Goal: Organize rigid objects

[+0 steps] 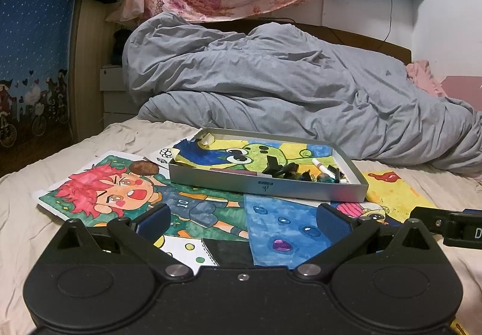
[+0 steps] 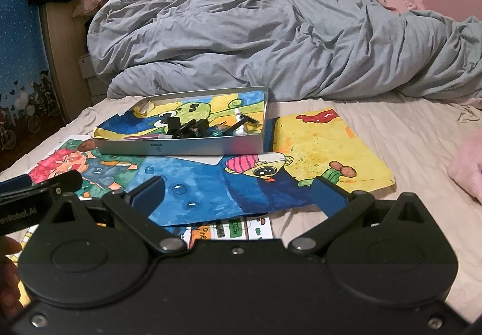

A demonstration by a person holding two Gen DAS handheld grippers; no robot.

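Note:
A shallow silver metal box lies on the bed on top of several painted paper drawings. It is lined with a green-monster drawing and holds several black clips, a white marker and a purple pen. My left gripper is open and empty, a little short of the box. My right gripper is open and empty above a blue drawing, in front of the box. The left gripper's side shows at the right wrist view's left edge.
A rumpled grey duvet lies across the bed behind the box. A red-haired character drawing and a yellow drawing lie on the beige sheet. A pink cloth lies at the right. A wooden headboard stands at the left.

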